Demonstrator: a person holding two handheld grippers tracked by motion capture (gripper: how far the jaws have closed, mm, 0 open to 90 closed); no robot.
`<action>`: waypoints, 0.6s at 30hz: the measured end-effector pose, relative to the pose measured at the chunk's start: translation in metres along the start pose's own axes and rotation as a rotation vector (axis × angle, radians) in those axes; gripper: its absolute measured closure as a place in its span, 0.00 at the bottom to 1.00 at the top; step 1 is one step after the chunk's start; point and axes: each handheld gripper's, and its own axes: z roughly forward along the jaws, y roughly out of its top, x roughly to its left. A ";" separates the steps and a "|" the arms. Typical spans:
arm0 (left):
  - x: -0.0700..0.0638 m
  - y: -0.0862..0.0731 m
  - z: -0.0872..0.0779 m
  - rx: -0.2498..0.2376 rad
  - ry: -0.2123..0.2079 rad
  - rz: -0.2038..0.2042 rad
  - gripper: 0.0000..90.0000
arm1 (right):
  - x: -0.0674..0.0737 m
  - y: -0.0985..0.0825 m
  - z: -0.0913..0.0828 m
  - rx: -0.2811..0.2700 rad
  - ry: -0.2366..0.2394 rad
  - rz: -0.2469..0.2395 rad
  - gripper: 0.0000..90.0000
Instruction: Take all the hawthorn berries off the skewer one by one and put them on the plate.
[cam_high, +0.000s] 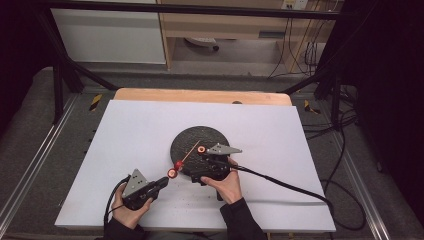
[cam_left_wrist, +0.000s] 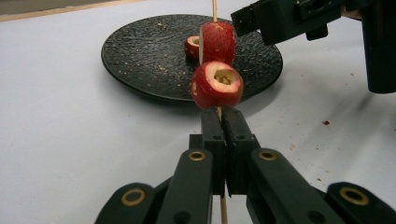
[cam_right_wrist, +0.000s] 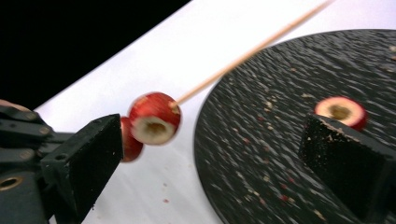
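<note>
Two fruit pieces (cam_left_wrist: 216, 84) on skewer (cam_high: 190, 151); third piece (cam_high: 201, 149) on plate (cam_high: 197, 135), plate on table (cam_high: 125, 150)

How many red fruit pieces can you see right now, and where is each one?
3. Two are threaded on the skewer held in the left gripper: the near piece and the one behind it. The third piece lies loose on the black plate.

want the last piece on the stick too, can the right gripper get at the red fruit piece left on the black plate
Probably yes: the right gripper hovers open over the black plate, the fruit piece lies alone between and just beyond its jaws, nothing covering it.
</note>
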 end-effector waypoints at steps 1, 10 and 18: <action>0.000 0.000 0.000 -0.001 0.000 0.001 0.98 | 0.000 0.000 0.000 0.000 0.000 0.000 0.08; -0.002 0.000 0.000 0.002 -0.004 0.006 0.98 | 0.009 0.006 0.012 0.002 0.065 0.067 0.23; -0.002 0.001 0.001 0.002 -0.006 0.008 0.98 | 0.008 0.004 0.017 0.006 0.088 0.128 0.44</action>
